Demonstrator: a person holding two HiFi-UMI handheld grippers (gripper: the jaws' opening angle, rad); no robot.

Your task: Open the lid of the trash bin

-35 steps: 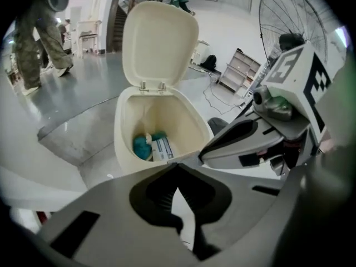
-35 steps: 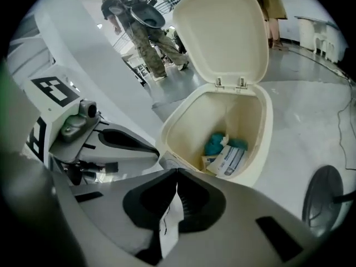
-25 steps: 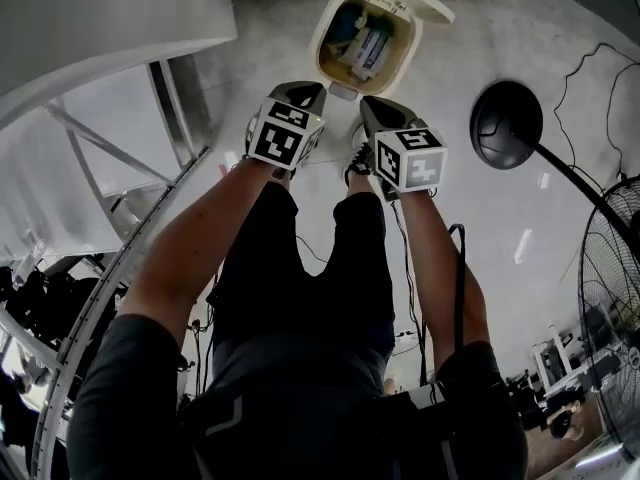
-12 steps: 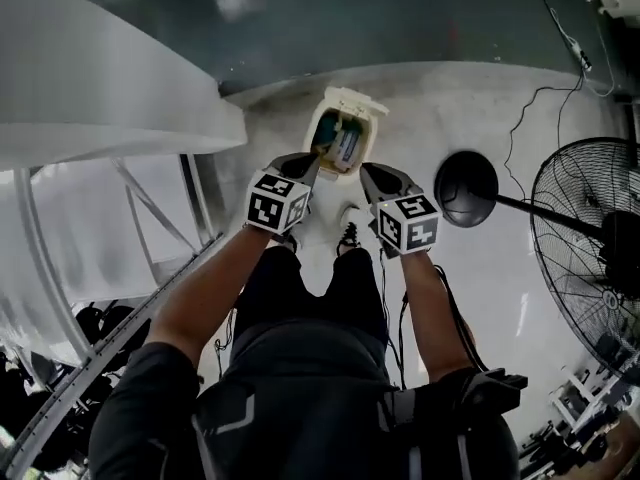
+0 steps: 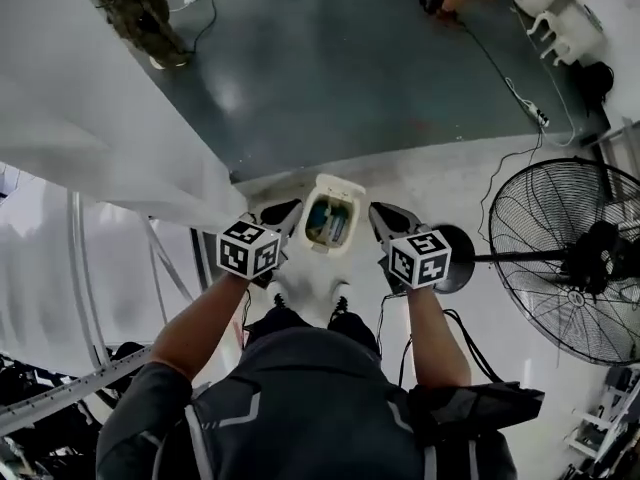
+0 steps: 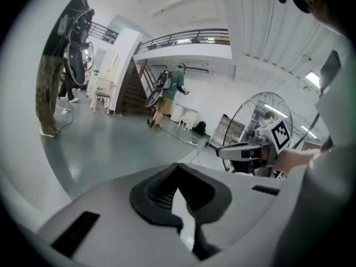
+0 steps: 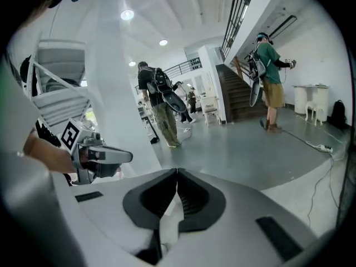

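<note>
Head view: the trash bin [image 5: 328,224] stands on the floor [image 5: 470,183] between the 2 tools, its lid [image 5: 340,186] tipped back and the inside showing. The left tongs [image 5: 284,211] and right tongs [image 5: 383,215] flank it; keeping both clear should stop the lid dropping.

Left gripper view: the tongs are clenched on nothing, and the bin is out of frame.

Right gripper view: the same. Neither hinge nor pedal can be made out.

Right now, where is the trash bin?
In the head view the trash bin stands at centre with its lid open, between the left gripper and the right gripper, just ahead of the person's shoes.
</note>
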